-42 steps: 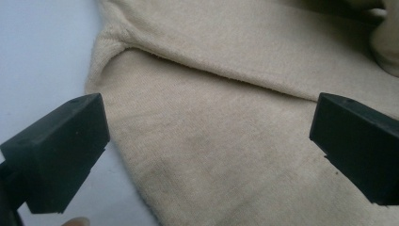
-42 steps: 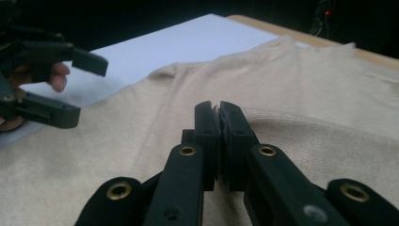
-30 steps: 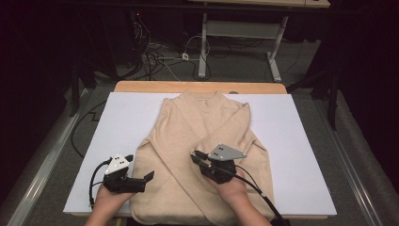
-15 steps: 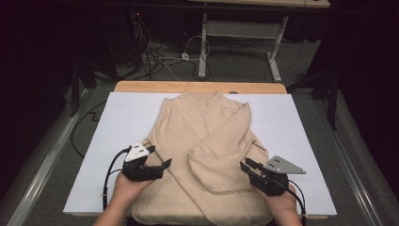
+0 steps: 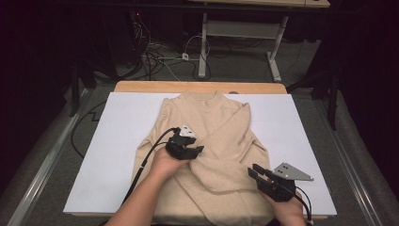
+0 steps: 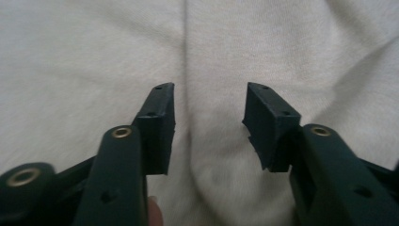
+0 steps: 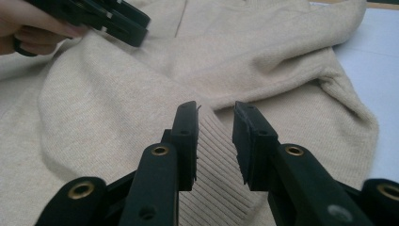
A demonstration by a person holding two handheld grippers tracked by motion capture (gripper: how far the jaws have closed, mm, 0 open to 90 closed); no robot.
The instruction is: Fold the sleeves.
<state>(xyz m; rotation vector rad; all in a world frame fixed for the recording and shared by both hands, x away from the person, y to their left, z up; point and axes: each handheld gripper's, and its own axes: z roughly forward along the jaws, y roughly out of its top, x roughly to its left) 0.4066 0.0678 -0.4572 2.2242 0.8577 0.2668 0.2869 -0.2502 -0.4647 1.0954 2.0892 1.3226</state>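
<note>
A beige sweater [image 5: 216,117] lies flat on the white table cover [image 5: 113,136], with one sleeve folded across its front. My left gripper [image 5: 196,150] hovers low over the sweater's middle. Its jaws have just been closing and now stand partly apart over a soft crease in the knit [image 6: 207,155], with the pads not pressing on it. My right gripper [image 5: 252,170] is at the sweater's lower right, shut on the sleeve's ribbed cuff [image 7: 214,155], which fills the gap between its pads. The right gripper view also has the left gripper [image 7: 124,23] at top left.
A wooden table edge [image 5: 197,86] runs behind the cover. Beyond it are floor cables [image 5: 160,59] and a white desk frame [image 5: 235,28]. Bare white cover lies to either side of the sweater.
The right gripper moved from the sweater's middle to its lower right and now stays there. The left gripper travelled rightward from the sweater's left edge onto its middle, and its jaws narrowed.
</note>
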